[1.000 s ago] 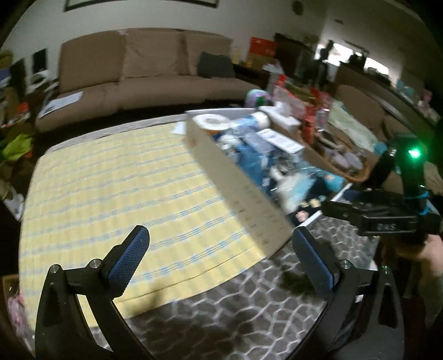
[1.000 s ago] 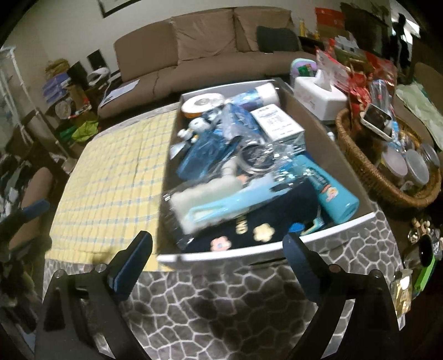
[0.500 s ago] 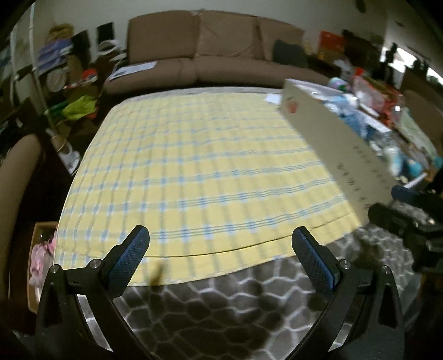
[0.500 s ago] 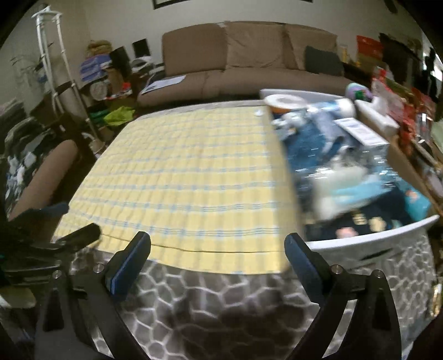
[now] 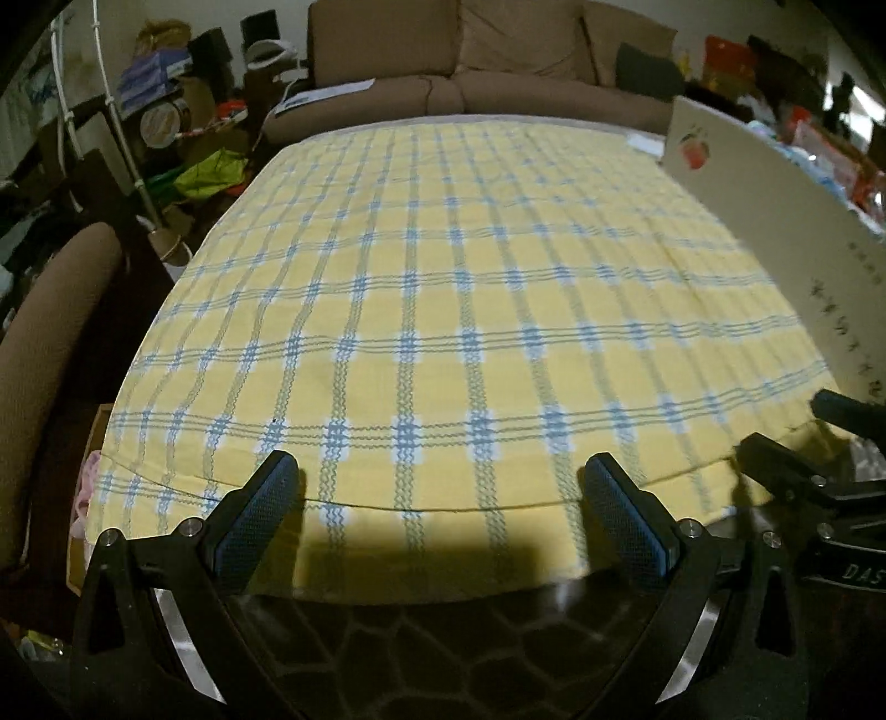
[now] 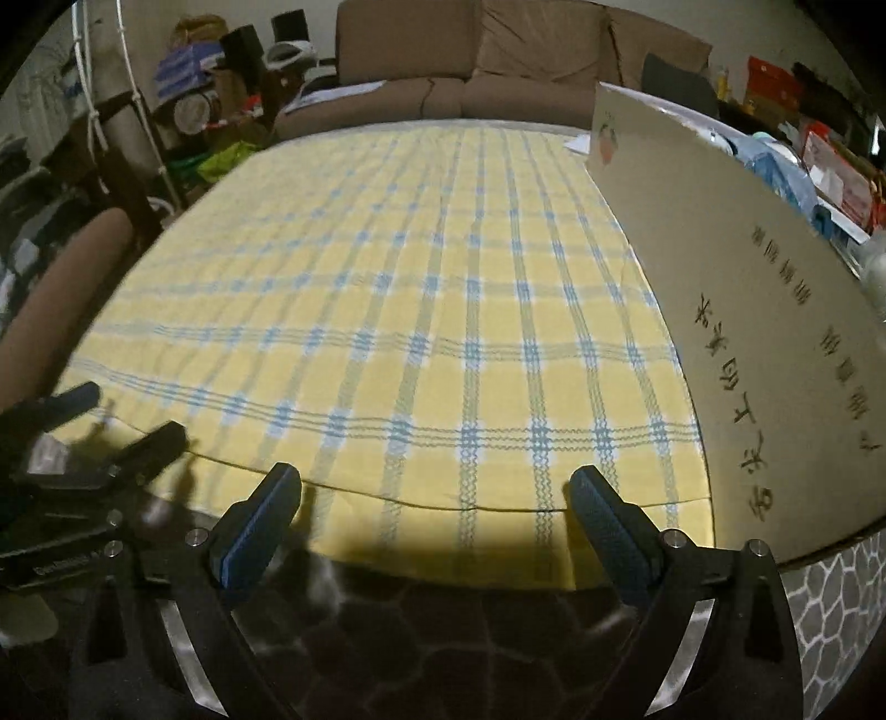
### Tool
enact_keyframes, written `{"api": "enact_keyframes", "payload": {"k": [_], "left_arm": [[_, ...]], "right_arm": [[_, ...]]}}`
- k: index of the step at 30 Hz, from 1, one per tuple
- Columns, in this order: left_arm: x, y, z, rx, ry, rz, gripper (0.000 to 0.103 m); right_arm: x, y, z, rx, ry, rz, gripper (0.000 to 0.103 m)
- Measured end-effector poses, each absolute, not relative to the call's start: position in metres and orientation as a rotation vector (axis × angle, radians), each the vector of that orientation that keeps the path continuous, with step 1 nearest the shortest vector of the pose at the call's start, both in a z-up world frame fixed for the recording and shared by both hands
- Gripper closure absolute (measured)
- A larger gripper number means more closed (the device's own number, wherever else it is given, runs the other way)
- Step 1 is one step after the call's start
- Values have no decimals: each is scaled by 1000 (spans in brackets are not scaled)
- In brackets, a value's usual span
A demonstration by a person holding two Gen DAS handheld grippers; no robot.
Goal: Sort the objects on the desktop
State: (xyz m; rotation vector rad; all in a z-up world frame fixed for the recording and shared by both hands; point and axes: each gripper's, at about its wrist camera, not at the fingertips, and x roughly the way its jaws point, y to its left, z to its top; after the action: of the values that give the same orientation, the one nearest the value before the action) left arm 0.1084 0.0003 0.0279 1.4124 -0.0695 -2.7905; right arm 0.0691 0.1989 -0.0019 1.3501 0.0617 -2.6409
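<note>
One yellow cloth (image 5: 443, 310) with blue checks fills the centre of both wrist views, spread flat over a table with a dark, pale-lined cobble pattern (image 6: 830, 587); the cloth's near hem runs across the lower third of each frame. A brown sofa (image 5: 498, 50) spans the top centre. Clutter of bags and shelves (image 5: 166, 111) occupies the upper left.

Cardboard box (image 6: 736, 310), printed side wall facing the camera, stands along the right of the frame at the cloth's right edge. The desktop objects (image 6: 775, 160) show only as blue and white tops above its rim, upper right; individual items cannot be told.

Left gripper (image 5: 440, 509): jaws wide apart, nothing between them, low over the near hem. Right gripper (image 6: 434, 507): likewise spread wide and empty, lower centre of its own view. Each appears blurred at the other view's lower edge, just beside it.
</note>
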Motion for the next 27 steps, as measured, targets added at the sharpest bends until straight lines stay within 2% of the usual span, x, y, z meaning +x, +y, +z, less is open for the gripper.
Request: {"api": "enact_keyframes", "payload": {"k": [2,11,27], "left_arm": [[106,1,22,1422,-48,-2780,0],[103,-8,20,1446,23,-2780,0],[103,-5,20,1448,35,-2782,0]], "right_arm": [[67,202,-6,1355,25,-2653,0],[66,196,-10,1343,79,-2714,0],[66,193,-12,1349,99,-2718,0]]}}
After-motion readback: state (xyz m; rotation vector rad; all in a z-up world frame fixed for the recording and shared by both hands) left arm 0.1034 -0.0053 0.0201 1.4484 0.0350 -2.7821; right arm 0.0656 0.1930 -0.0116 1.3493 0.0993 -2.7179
